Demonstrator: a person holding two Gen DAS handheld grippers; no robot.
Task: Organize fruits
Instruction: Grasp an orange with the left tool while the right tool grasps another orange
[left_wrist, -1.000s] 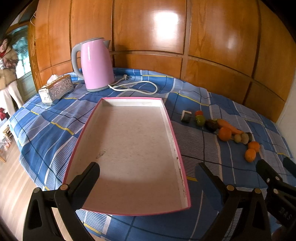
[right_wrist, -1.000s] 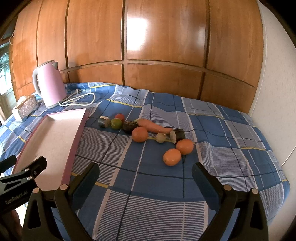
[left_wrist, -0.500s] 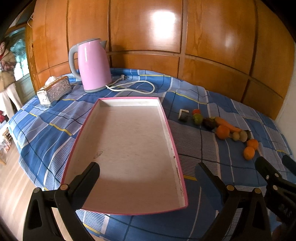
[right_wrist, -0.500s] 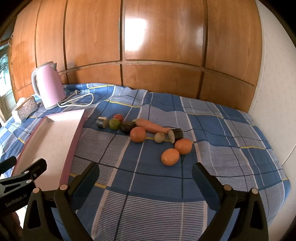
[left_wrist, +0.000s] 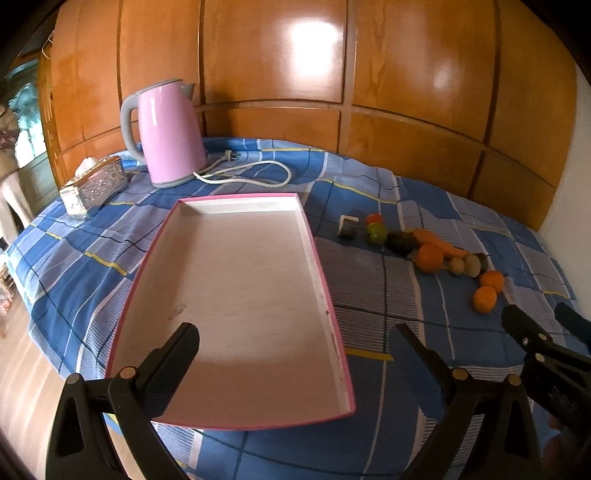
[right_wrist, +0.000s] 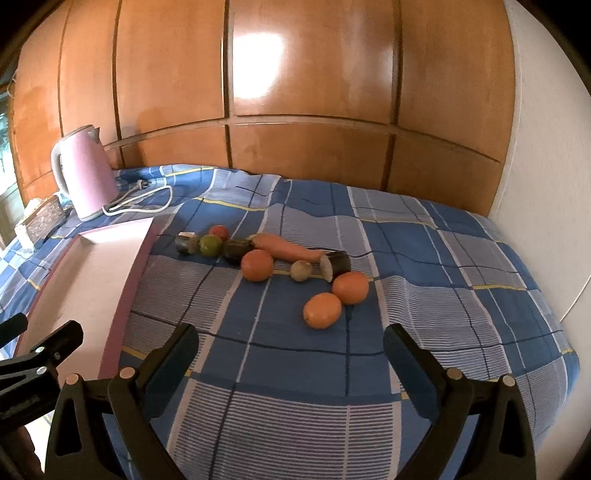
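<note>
A pink-rimmed tray (left_wrist: 317, 258) (right_wrist: 125, 291) with a bare white floor lies on the blue checked cloth. To its right lies a loose row of produce: three oranges (right_wrist: 322, 310) (right_wrist: 350, 287) (right_wrist: 257, 264), a carrot (right_wrist: 284, 248), a green fruit (right_wrist: 211, 245), a red fruit (right_wrist: 218, 231), a dark avocado (right_wrist: 236, 249), a small pale fruit (right_wrist: 301, 270) and two cut dark pieces (right_wrist: 335, 264) (right_wrist: 185, 243). My left gripper (left_wrist: 291, 350) hovers open over the tray's near end. My right gripper (right_wrist: 290, 350) stands open, short of the nearest orange. Nothing sits between either pair of fingers.
A pink kettle (left_wrist: 166, 136) with a white cord (left_wrist: 251, 173) stands behind the tray, a silver tissue box (left_wrist: 92, 184) at its left. Wooden panels (right_wrist: 306, 74) back the table, and a white wall (right_wrist: 546, 184) is at the right. A person (left_wrist: 9, 162) stands far left.
Both views have pulled slightly back and shifted, so the tray and fruit sit a little farther off. Both grippers stay open and nothing on the cloth has moved.
</note>
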